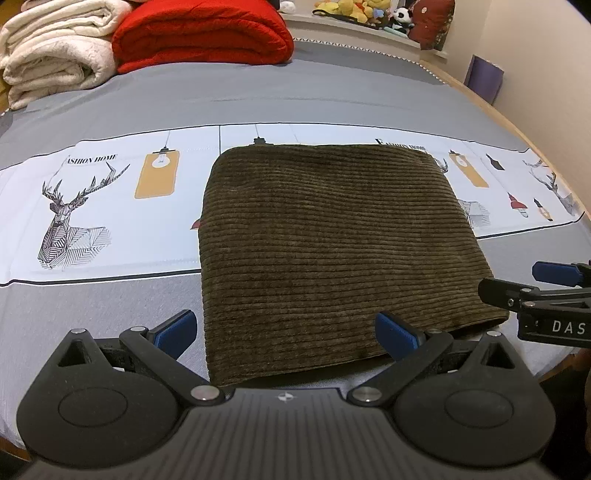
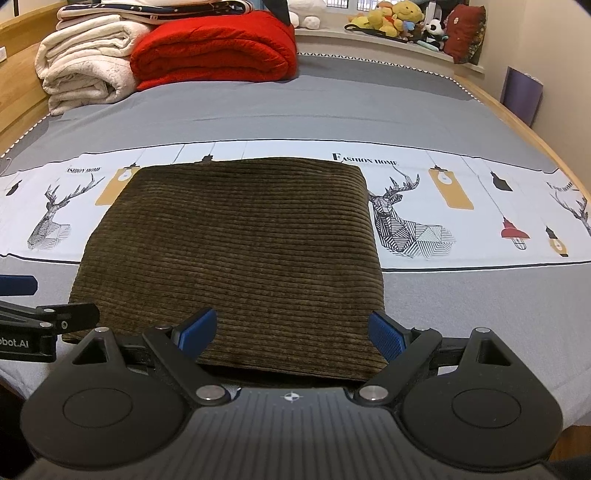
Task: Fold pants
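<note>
Both grippers are spread wide and holding nothing: our left gripper (image 1: 284,332) hangs over the near left corner of the pants (image 1: 332,251), our right gripper (image 2: 293,334) over the near right part of the same bundle, neither pad pinching cloth as far as we can see. The olive corduroy pants lie as a compact, roughly square packet on the bed (image 1: 110,302), near edge close to the bed's near edge, far edge reaching onto the white printed band of the bedspread (image 2: 480,206). We judge the folding essentially done: layers stacked, sides fairly straight, no leg or waistband trailing out. At most a little squaring of the near right corner, which rounds off slightly, may be left.

Room to move looks generous. Grey sheet lies bare to the left and right of the packet and well beyond it. The red blanket (image 2: 214,48) and cream blanket (image 2: 85,66) sit far off at the head end, the plush toys (image 2: 399,18) on the ledge beyond. The wooden frame (image 2: 524,122) runs along the right side, well apart.
</note>
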A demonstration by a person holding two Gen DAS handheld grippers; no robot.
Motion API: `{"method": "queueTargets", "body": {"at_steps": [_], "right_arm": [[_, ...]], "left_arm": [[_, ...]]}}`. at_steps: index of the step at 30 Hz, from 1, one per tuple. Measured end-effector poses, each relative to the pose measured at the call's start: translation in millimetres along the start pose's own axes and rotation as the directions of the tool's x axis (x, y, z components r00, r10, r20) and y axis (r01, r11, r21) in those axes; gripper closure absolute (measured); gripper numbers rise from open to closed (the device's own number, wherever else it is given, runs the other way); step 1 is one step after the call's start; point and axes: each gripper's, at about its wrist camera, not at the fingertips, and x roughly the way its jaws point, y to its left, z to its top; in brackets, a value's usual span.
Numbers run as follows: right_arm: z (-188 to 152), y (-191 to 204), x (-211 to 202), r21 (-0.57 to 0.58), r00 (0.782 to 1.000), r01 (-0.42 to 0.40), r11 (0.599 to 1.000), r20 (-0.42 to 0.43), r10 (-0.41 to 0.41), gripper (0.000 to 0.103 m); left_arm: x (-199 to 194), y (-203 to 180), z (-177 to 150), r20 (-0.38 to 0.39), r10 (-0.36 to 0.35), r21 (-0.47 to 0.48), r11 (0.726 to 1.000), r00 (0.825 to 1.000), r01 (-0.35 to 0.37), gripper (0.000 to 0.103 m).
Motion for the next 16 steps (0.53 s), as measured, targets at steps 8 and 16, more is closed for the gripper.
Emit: {"method": "queueTargets", "body": {"at_steps": [8, 16], "right_arm": [[0.5, -0.3, 0.2, -0.002, 1.000, -0.001, 1.000, 0.000, 0.001, 0.013], [0.5, -0.5, 0.1, -0.003, 1.000, -0.002, 1.000, 0.000, 0.002, 0.013]], "left_arm": [[-1.6, -0.3, -0.9, 0.006, -0.002, 0.010, 1.000, 1.000, 0.002, 0.000], [-2.5, -1.4, -1.0, 0.014, -0.005, 0.017, 1.000, 1.000, 0.005, 0.000]]}}
